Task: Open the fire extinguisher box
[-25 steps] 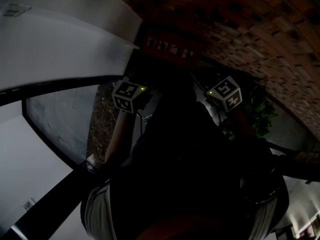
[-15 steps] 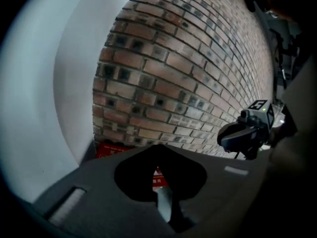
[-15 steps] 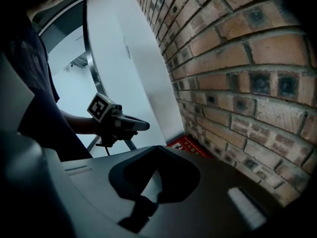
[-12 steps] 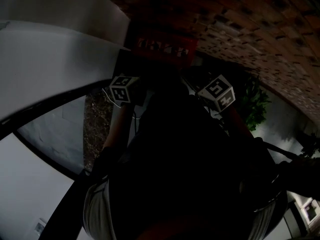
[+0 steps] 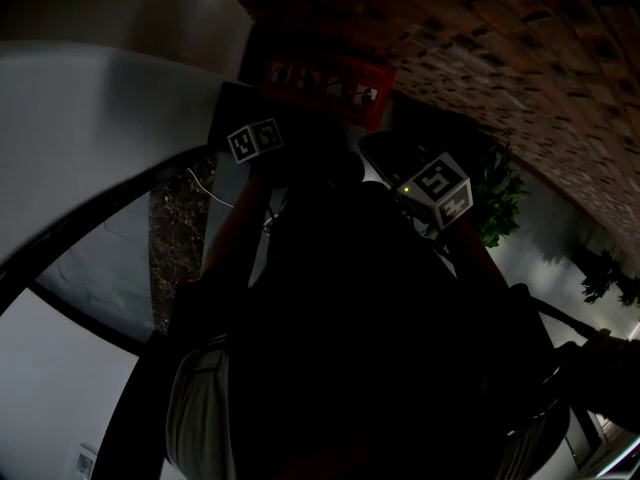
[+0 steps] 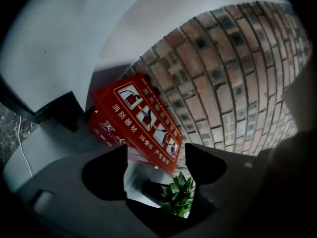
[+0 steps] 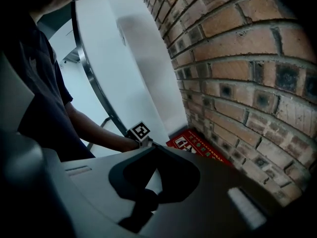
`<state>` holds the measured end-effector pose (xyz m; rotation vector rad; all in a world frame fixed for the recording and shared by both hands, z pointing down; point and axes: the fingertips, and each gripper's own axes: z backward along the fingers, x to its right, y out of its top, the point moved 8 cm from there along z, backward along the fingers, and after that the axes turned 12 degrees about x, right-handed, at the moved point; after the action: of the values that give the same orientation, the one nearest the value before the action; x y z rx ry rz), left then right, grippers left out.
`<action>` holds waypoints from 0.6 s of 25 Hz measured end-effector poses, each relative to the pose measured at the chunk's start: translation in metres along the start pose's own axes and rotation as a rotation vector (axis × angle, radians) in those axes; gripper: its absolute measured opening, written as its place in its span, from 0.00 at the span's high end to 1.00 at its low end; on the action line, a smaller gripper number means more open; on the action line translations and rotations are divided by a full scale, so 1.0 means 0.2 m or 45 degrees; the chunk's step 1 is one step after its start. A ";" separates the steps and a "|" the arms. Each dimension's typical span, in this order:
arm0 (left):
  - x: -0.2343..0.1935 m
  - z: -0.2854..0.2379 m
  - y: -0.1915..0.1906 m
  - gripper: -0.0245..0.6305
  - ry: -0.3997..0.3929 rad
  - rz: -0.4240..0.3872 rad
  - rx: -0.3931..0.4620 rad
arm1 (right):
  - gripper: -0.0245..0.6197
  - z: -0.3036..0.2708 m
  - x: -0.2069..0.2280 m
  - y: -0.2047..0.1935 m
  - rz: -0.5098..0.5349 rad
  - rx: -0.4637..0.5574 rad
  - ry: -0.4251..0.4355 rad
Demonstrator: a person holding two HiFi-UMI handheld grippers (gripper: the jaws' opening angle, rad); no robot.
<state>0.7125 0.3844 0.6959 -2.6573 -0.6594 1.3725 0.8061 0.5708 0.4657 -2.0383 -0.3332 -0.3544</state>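
Brick wall (image 5: 520,58) closes a dim room, with a white curved panel (image 5: 90,118) beside it and a green plant (image 5: 495,203) nearby. One red fire extinguisher box (image 5: 320,78) stands at the foot of the bricks. Of the two grippers, the left gripper (image 6: 156,155), fingers apart and empty, is nearer the box than a second ago; the right gripper (image 7: 153,150) has its fingers closed on nothing

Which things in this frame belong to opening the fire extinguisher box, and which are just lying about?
Belongs to the job:
red fire extinguisher box, at the foot of the wall
left gripper, jaws apart, pointed at the box
right gripper, jaws together, empty

Just around:
green plant
brick wall
white curved panel
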 end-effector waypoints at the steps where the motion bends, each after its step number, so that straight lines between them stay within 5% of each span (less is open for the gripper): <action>1: -0.03 -0.03 0.00 0.41 0.014 0.008 -0.007 | 0.96 0.01 -0.02 0.02 -0.032 -0.019 -0.017; 15: -0.17 -0.31 -0.04 0.41 0.058 0.004 -0.140 | 0.96 -0.05 -0.08 0.01 -0.122 -0.123 -0.076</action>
<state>0.7421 0.3856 0.7619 -2.7656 -0.7473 1.3090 0.7915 0.5599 0.4634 -2.1355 -0.4594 -0.3750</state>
